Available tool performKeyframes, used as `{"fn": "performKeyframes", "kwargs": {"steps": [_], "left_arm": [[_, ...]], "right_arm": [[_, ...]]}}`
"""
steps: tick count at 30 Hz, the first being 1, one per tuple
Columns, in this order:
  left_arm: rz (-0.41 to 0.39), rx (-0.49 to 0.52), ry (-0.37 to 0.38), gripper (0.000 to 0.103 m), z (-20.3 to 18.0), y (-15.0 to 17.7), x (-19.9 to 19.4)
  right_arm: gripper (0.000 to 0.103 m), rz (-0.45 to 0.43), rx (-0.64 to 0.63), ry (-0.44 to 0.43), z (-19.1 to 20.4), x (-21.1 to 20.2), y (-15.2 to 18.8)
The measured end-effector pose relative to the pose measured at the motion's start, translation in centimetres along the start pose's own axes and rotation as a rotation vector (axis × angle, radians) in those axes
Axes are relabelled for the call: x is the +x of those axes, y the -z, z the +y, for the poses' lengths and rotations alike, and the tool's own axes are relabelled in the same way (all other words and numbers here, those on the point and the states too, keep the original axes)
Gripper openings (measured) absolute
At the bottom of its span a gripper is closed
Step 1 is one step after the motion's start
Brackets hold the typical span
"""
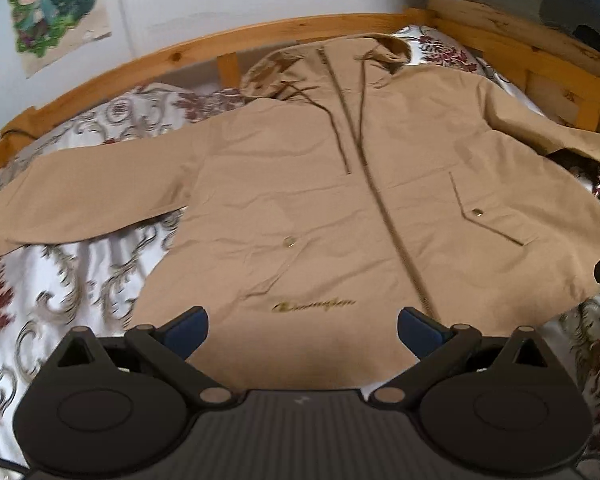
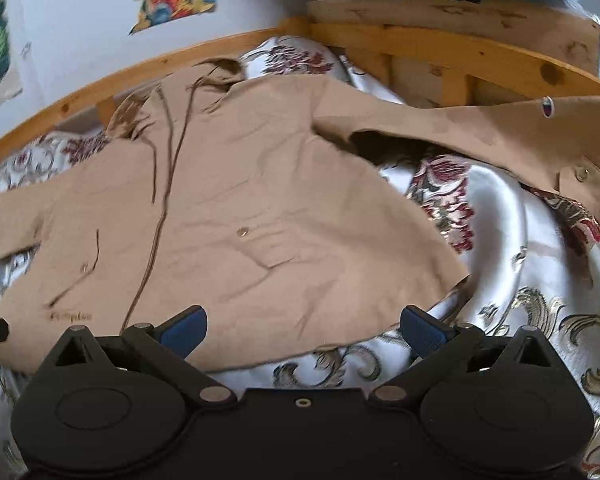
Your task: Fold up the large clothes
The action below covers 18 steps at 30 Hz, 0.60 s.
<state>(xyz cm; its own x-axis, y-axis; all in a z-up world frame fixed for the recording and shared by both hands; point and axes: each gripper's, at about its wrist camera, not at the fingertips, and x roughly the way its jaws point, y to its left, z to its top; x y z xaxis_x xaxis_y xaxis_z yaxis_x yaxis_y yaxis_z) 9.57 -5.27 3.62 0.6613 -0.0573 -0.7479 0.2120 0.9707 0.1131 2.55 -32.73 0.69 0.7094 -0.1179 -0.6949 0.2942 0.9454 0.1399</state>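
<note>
Two grippers, left gripper, right gripper, wide open, empty, above jacket hem

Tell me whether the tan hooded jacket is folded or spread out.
Spread out. The tan hooded jacket lies flat, front up, on the floral bedspread, both sleeves extended sideways, with no fold made yet.

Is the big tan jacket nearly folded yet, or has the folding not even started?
Not started. Done: the tan hooded jacket lies spread flat, front up, on the patterned bedspread. In hand: nothing; the left gripper and right gripper are both open near the hem. Left: both sleeves are out to the sides, so every fold remains.
</note>
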Motion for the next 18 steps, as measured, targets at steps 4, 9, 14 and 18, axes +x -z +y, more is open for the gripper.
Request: {"fn": "performKeyframes", "kwargs": {"steps": [4, 9, 14, 18], "left_arm": [[-0.008, 0.025, 0.023, 0.103, -1.3, -1.9, 1.5], [-0.05, 0.047, 0.062, 0.103, -3.6, -3.2, 4.4], [-0.066, 0.008, 0.147, 0.103, -5.8, -2.7, 7.7], [-0.06, 0.081, 0.186, 0.103, -6.7, -1.2, 8.9]], "right_arm": [[0.102, -0.01, 0.059, 0.015, -1.7, 0.1, -1.3], [0.102, -0.133, 0.002, 0.076, -4.0, -2.2, -3.3], [0.102, -0.308, -0.265, 0.273, -6.5, -3.8, -5.7], [0.1, -0.377, -0.523, 0.534, -9.1, -2.1, -7.2]]}}
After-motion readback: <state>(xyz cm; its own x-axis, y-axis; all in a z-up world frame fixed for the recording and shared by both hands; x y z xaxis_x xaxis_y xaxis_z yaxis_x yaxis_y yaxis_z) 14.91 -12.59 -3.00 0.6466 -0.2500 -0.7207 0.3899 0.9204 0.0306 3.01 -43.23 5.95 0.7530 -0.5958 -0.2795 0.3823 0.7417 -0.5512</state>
